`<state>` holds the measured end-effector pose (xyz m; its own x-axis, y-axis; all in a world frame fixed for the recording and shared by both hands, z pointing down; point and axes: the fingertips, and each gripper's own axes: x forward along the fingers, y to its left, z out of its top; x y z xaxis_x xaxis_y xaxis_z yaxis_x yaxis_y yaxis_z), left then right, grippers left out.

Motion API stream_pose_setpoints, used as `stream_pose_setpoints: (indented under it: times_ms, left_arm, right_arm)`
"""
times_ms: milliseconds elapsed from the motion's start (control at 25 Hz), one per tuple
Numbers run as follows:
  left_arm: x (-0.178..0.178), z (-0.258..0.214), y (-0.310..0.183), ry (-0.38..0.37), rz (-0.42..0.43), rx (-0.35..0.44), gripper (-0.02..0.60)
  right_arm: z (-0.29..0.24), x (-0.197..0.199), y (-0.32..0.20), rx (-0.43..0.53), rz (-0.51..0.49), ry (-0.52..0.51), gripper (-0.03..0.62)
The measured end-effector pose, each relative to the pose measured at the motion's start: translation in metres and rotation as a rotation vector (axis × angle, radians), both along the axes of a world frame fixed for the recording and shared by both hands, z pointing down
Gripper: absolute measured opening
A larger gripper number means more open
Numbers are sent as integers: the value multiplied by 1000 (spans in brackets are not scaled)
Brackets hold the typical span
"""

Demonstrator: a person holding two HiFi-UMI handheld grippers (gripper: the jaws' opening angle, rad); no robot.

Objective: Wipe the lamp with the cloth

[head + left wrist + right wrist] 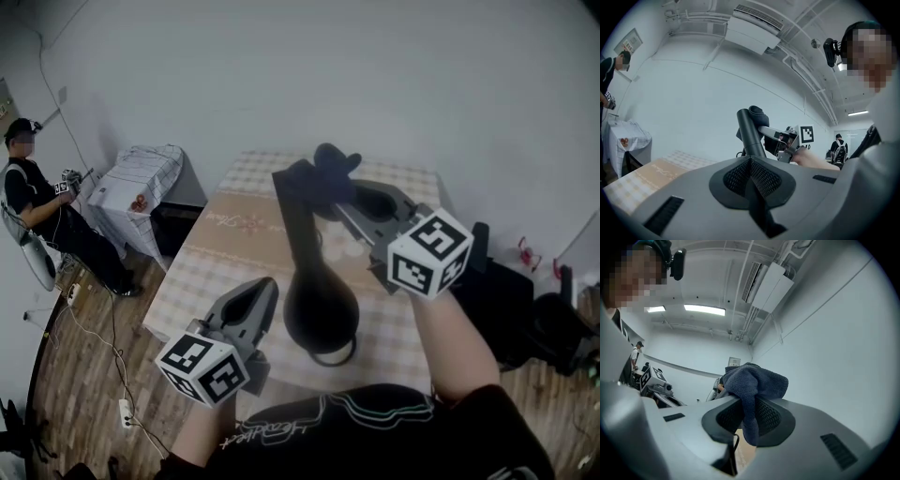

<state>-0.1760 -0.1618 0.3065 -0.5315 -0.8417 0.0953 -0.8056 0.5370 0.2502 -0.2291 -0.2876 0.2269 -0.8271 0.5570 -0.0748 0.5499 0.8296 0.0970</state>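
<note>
A black desk lamp (319, 309) stands on the checked table, its stem (751, 136) rising to a head at the top. A dark grey cloth (333, 161) is pressed against the top of the lamp, and my right gripper (349, 192) is shut on it. In the right gripper view the cloth (752, 380) bunches out over the gripper (747, 401) and hangs between its pads. My left gripper (267, 289) is low at the left of the lamp's round base, jaws together with its tips against the base. In the left gripper view the gripper (751, 161) points at the stem.
The table (234, 234) has a beige checked cover, and the lamp's cable (337, 356) loops at its near edge. A seated person (37, 206) and a small covered table (136, 183) are at the left. Black furniture (525, 309) stands at the right. A power strip (125, 411) lies on the floor.
</note>
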Motion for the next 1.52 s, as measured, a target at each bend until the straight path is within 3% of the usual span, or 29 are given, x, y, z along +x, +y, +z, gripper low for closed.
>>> stream_pose_setpoints:
  times_ms: [480,1520]
  left_arm:
    - [22,10,-2,3,-73,-24,0]
    - [47,29,-22,16,-96,-49,0]
  right_arm:
    - [19,13,17,40,-158,-35,57]
    - [97,52,20,76,-360,11,57]
